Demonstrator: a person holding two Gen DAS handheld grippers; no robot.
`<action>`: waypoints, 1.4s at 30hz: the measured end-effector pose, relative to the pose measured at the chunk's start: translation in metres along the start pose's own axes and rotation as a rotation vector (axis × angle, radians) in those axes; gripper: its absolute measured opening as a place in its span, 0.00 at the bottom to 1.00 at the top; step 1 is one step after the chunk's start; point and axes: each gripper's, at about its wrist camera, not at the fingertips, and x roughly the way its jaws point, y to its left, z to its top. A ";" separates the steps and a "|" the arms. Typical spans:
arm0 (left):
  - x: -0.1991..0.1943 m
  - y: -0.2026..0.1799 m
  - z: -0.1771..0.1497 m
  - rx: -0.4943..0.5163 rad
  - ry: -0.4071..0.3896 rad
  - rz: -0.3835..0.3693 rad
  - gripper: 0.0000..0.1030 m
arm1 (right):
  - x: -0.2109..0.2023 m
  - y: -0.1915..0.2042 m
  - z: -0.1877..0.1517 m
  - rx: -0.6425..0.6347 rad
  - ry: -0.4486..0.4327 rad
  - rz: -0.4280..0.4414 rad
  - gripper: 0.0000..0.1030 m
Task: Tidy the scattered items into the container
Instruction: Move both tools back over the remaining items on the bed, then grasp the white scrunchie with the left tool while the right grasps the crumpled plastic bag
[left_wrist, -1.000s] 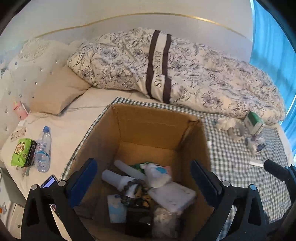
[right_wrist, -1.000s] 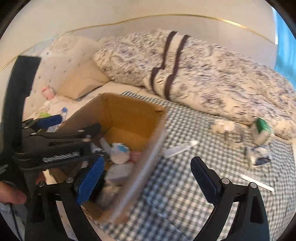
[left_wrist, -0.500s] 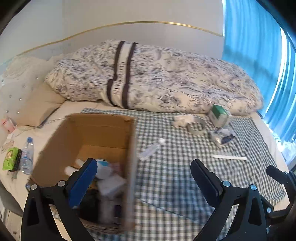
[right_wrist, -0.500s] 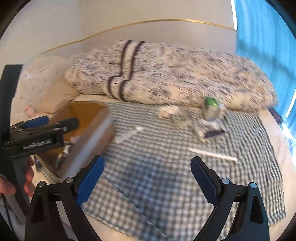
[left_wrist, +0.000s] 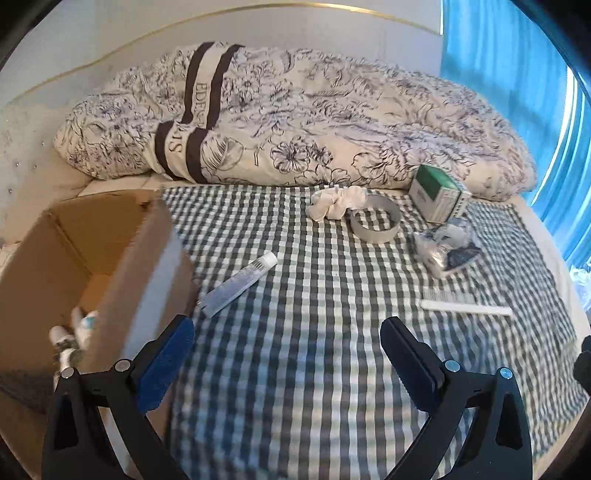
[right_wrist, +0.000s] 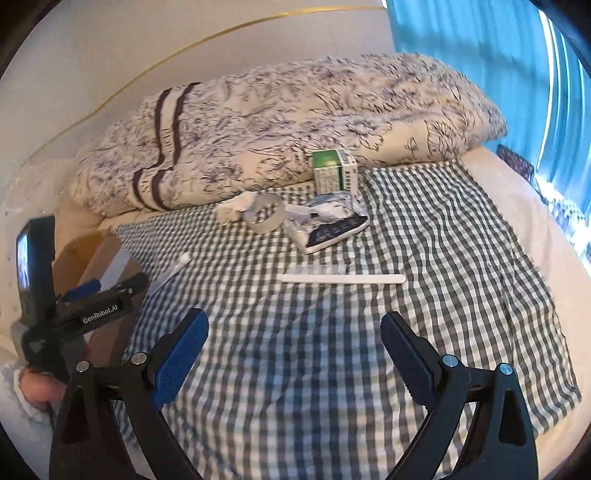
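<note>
Left wrist view: the left tongs (left_wrist: 286, 354) hang above a checked cloth (left_wrist: 314, 369) on a bed, arms spread apart and empty. A cardboard box (left_wrist: 92, 236) sits at the left, with things already inside. A tube (left_wrist: 240, 284) lies just beside the box. Farther off lie a tape roll (left_wrist: 375, 223), a green carton (left_wrist: 437, 194), a foil packet (left_wrist: 445, 249) and a toothbrush (left_wrist: 465, 304). Right wrist view: the right tongs (right_wrist: 293, 354) are likewise apart, empty, level above the cloth, near the toothbrush.
</note>
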 end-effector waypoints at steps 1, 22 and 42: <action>0.005 -0.002 0.000 -0.002 -0.002 0.005 1.00 | 0.012 -0.005 0.008 0.015 0.005 -0.003 0.92; 0.195 -0.018 0.117 -0.202 0.107 -0.041 1.00 | 0.205 -0.063 0.086 0.329 0.136 -0.023 0.92; 0.206 -0.038 0.104 -0.130 0.165 -0.066 0.22 | 0.200 -0.037 0.084 0.183 0.132 -0.153 0.20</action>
